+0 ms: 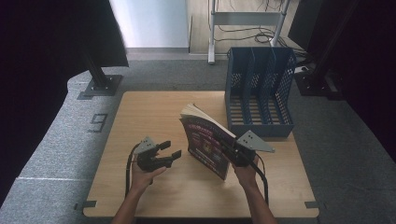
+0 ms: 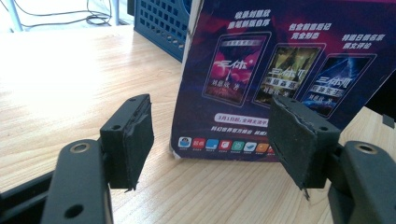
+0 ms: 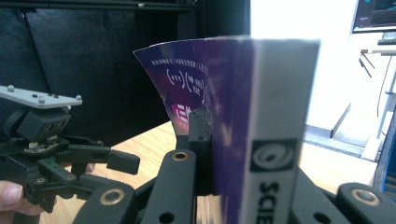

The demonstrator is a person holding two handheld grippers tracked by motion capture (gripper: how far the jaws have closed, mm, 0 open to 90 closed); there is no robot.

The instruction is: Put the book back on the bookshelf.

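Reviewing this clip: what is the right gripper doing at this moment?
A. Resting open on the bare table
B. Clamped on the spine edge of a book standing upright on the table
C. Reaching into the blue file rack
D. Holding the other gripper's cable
B: the right gripper has its jaws shut on the book, pinching it at the spine, as the right gripper view shows, while the left gripper stands open beside it.

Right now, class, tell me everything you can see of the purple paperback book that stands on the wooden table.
The purple paperback book stands upright on its lower edge on the light wooden table, in front of the blue mesh file rack. Its glossy cover shows three pictured book covers, white Chinese text and a row of small icons; the spine is white. The right hand-held gripper is shut on it near the spine. The left hand-held gripper stands open beside it, apart.
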